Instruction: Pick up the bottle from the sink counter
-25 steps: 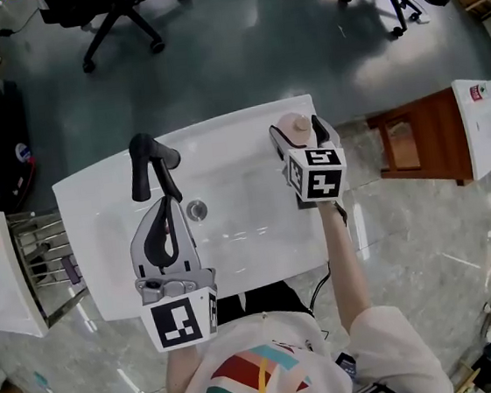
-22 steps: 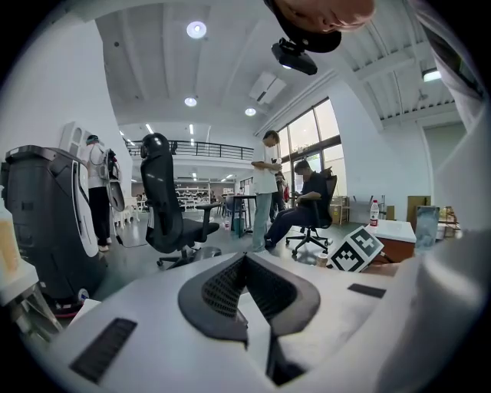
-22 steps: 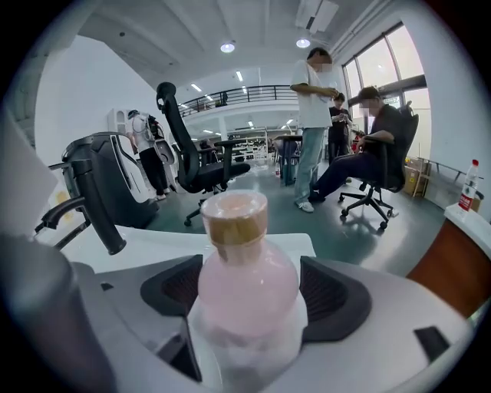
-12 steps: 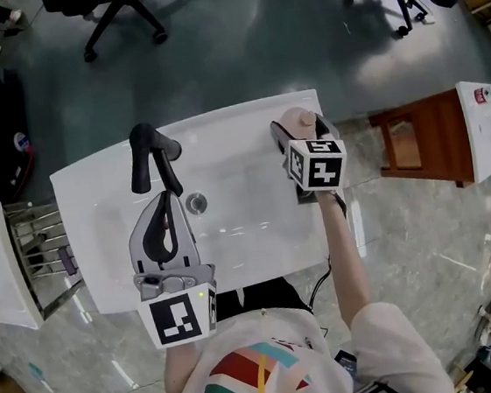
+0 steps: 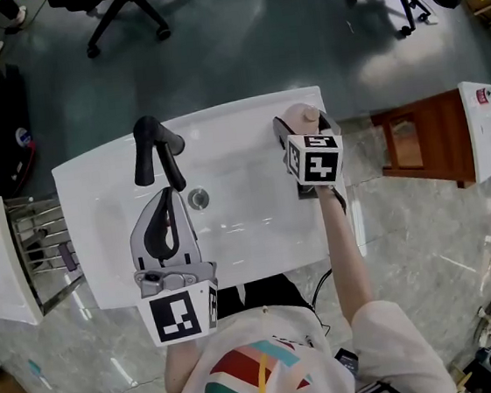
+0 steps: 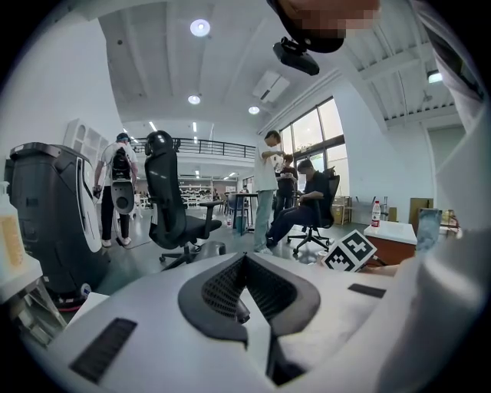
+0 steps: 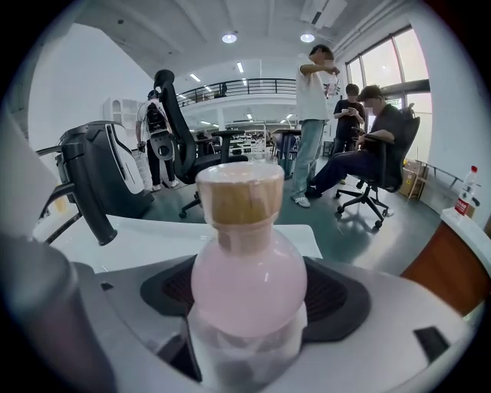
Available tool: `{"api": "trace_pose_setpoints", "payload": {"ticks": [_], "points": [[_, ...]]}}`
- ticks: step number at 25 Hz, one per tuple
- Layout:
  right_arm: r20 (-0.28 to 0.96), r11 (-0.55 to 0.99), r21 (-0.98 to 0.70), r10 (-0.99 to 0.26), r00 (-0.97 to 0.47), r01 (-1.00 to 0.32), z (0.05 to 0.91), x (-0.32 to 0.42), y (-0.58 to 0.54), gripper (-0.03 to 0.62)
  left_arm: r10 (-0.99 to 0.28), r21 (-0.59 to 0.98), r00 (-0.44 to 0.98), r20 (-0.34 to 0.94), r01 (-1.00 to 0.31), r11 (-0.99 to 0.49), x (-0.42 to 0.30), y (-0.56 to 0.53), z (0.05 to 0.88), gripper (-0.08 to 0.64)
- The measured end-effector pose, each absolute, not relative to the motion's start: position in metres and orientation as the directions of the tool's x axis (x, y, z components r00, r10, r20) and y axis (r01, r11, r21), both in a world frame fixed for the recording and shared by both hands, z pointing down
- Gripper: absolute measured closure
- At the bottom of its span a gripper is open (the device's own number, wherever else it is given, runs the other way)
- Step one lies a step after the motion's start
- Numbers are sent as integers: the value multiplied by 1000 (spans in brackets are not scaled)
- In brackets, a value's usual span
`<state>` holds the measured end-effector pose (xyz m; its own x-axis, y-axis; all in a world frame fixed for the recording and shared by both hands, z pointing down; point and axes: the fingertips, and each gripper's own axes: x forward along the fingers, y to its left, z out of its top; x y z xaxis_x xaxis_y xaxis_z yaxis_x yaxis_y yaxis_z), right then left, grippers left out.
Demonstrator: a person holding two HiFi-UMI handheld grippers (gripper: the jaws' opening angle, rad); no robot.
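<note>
A white sink counter (image 5: 95, 191) stood on a grey office floor. At the counter's far right corner, the right gripper (image 5: 303, 133) was clamped on the round pink bottle (image 7: 247, 276), which was tan-capped. The left gripper (image 5: 167, 196), jaws together on nothing, hung over the basin beside the black faucet (image 5: 153, 144).

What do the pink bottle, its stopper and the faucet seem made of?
The pink bottle looks translucent and glossy: glass, perhaps clear plastic. Its stopper is tan, matte, grainy: likely cork. The faucet is matte black, probably coated metal.
</note>
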<state>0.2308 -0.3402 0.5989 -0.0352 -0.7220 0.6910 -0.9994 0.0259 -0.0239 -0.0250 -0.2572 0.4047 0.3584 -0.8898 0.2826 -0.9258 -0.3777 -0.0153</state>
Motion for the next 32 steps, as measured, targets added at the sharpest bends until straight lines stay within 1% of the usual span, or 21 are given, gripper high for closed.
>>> {"api": "trace_pose_setpoints", "payload": {"ticks": [11,19,27,32], "points": [[678,25,-9,-735,-24,-1000,598,231,-341,204,-890,-7,364,276,-925,-381,-26,-248,401,541],[665,15,-9,-746,-17,-1000,594,233,-336,204,-906,-27,333,260,-936,-351,-42,-243,392,541],[581,32,28,-814,-9,-999,527,222,-334,204,-926,-44,315,208,-943,-331,-52,-244,370,541],[526,74,25,-849,-50,-997,469,206,-325,204,-936,-32,311,166,-947,-321,-55,-241,352,541]]}}
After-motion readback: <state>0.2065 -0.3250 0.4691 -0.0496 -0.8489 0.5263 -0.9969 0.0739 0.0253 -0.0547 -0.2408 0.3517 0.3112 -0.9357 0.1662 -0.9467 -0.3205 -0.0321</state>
